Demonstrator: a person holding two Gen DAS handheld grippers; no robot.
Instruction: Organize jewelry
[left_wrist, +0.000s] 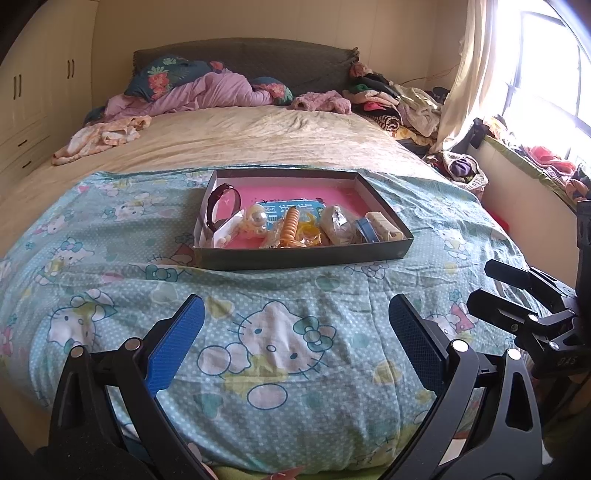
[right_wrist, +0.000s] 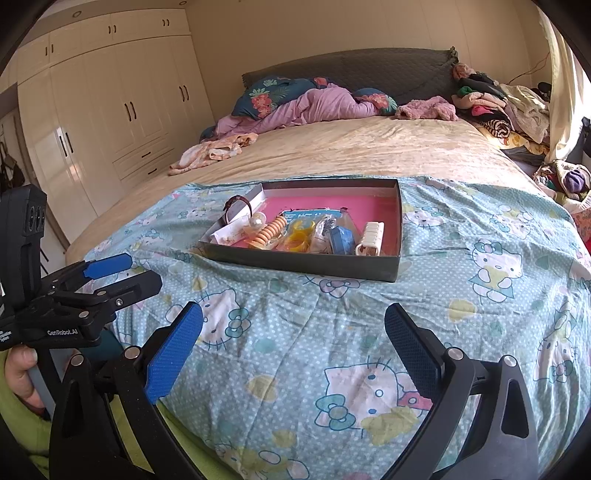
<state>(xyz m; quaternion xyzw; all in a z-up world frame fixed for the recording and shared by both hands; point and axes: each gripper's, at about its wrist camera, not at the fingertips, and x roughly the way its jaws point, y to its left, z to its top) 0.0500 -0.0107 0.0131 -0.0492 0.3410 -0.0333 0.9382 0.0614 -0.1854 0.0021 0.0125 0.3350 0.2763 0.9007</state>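
Observation:
A shallow dark box with a pink floor (left_wrist: 384, 250) (right_wrist: 391, 271) lies on the Hello Kitty sheet (left_wrist: 280, 332) (right_wrist: 369, 332) on the bed. In it lie a dark watch (left_wrist: 221, 206) (right_wrist: 238, 205), a pearl piece (left_wrist: 256, 218) (right_wrist: 257, 220), an orange spiral tie (left_wrist: 290, 225) (right_wrist: 271, 230), yellow bands (left_wrist: 314, 230) (right_wrist: 297, 236), a blue band (left_wrist: 367, 229) (right_wrist: 341, 234) and a cream hair clip (left_wrist: 384, 226) (right_wrist: 371, 236). My left gripper (left_wrist: 295, 317) (right_wrist: 122, 271) is open and empty, short of the box. My right gripper (right_wrist: 293, 325) (left_wrist: 480, 284) is open and empty beside it.
A beige cover (left_wrist: 258, 136) spreads behind the box, with pillows and a purple blanket (left_wrist: 221, 92) at the headboard. Clothes pile up at the right (left_wrist: 399, 107) (right_wrist: 498, 107). Cream wardrobes (right_wrist: 110, 110) stand to the left, a window (left_wrist: 546, 81) to the right.

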